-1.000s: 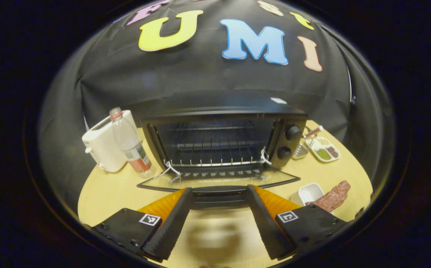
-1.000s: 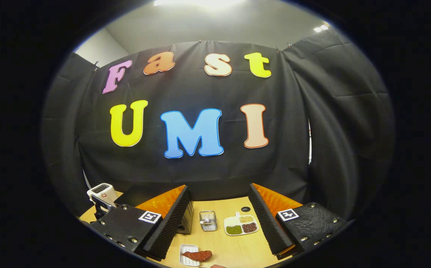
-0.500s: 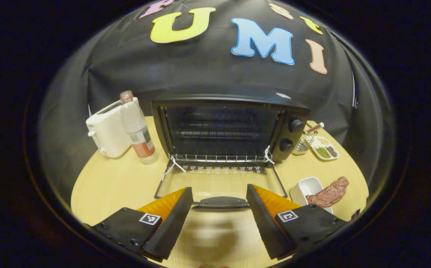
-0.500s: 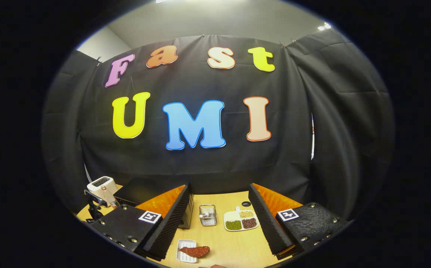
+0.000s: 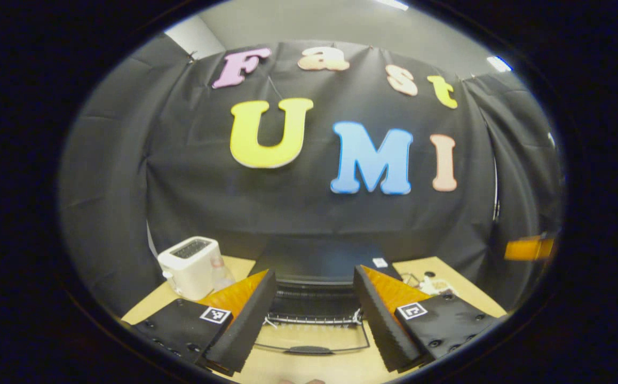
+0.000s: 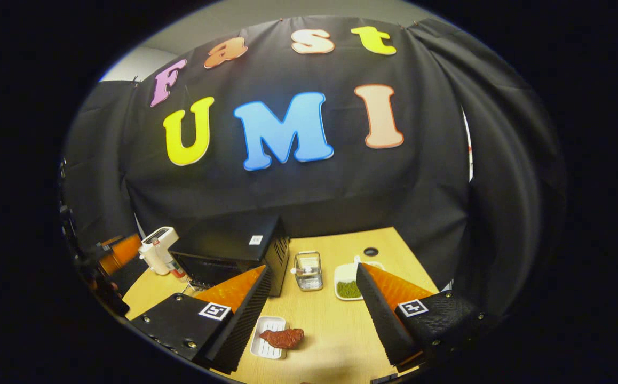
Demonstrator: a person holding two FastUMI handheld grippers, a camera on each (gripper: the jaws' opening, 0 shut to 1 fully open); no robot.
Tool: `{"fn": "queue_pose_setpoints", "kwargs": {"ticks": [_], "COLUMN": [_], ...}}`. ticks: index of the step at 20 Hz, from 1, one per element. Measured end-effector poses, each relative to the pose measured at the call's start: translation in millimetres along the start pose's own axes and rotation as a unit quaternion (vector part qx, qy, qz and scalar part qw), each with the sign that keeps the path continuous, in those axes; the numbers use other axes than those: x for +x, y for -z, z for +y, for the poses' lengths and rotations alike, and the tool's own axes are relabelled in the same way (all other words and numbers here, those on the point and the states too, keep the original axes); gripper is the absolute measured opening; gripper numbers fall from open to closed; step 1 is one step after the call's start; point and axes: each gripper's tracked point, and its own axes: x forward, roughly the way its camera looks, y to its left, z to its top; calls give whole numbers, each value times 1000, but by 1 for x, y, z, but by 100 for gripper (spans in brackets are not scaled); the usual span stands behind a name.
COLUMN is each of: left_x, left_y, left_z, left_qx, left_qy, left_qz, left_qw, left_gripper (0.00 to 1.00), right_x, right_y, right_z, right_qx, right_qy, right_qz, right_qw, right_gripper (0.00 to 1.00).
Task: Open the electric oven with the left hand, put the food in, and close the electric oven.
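The black electric oven (image 5: pixel 322 256) stands straight ahead in the left gripper view. Its glass door lies flat on the table, handle (image 5: pixel 309 350) nearest me, with the wire rack (image 5: pixel 314 320) showing inside. My left gripper (image 5: pixel 314 273) is open and holds nothing, back from the door and above it. In the right gripper view the oven (image 6: pixel 234 245) sits to the left. A reddish-brown piece of meat (image 6: pixel 282 337) lies partly on a small white tray (image 6: pixel 265 345). My right gripper (image 6: pixel 313 268) hangs open above the table, just right of the meat.
A white toaster (image 5: pixel 189 265) and a bottle (image 6: pixel 174 266) stand left of the oven. A wire basket (image 6: pixel 308 270) and a white dish with green grains (image 6: pixel 347 280) sit to its right. The other gripper's orange finger (image 6: pixel 119 253) shows at the left edge.
My left gripper has let go of the door handle and drawn back and up, leaving the door flat. My right gripper has tilted down toward the table and the meat.
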Motion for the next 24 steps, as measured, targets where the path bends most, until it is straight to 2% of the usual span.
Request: {"fn": "queue_pose_setpoints", "kwargs": {"ticks": [1, 3, 4, 5, 6, 9, 13, 18, 19, 21, 22, 23, 24], "left_x": [-6, -20, -27, -34, -40, -56, -67, -64, -60, -59, -57, -55, -52], "left_y": [-25, -63, -79, -95, -108, -136, -140, -130, -130, -124, -123, -123, -123], "left_z": [2, 0, 1, 0, -1, -2, 4, 17, 24, 36, 45, 54, 61], "left_qx": [0, -1, 0, 2, 4, 13, 6, 7, 4, -5, -7, -11, -16], "left_qy": [-6, -14, -19, -22, -25, -34, -51, -53, -53, -53, -56, -59, -59], "left_qz": [-23, -57, -71, -83, -92, -112, -111, -97, -96, -92, -91, -88, -87], "left_qw": [1000, 998, 997, 996, 995, 993, 992, 994, 994, 994, 994, 994, 994], "left_gripper": [98, 93, 97, 97, 100, 100, 100, 100, 100, 100, 100, 100, 100], "right_x": [6, 15, 19, 21, 24, 35, 48, 70, 73, 80, 80, 82, 82], "right_y": [16, 46, 61, 76, 91, 132, 177, 211, 216, 226, 226, 229, 230], "right_z": [-3, -5, -4, -3, -3, -2, 13, 29, 33, 39, 41, 44, 45], "right_qx": [8, 30, 41, 50, 58, 86, 162, 243, 253, 261, 270, 282, 296], "right_qy": [-9, -31, -41, -53, -62, -85, -124, -134, -134, -131, -133, -135, -129], "right_qz": [18, 54, 73, 90, 107, 155, 210, 248, 255, 261, 263, 266, 266], "right_qw": [1000, 998, 996, 993, 991, 980, 956, 928, 923, 920, 917, 912, 908], "right_gripper": [98, 98, 98, 98, 98, 96, 96, 94, 89, 86, 78, 78, 69]}}
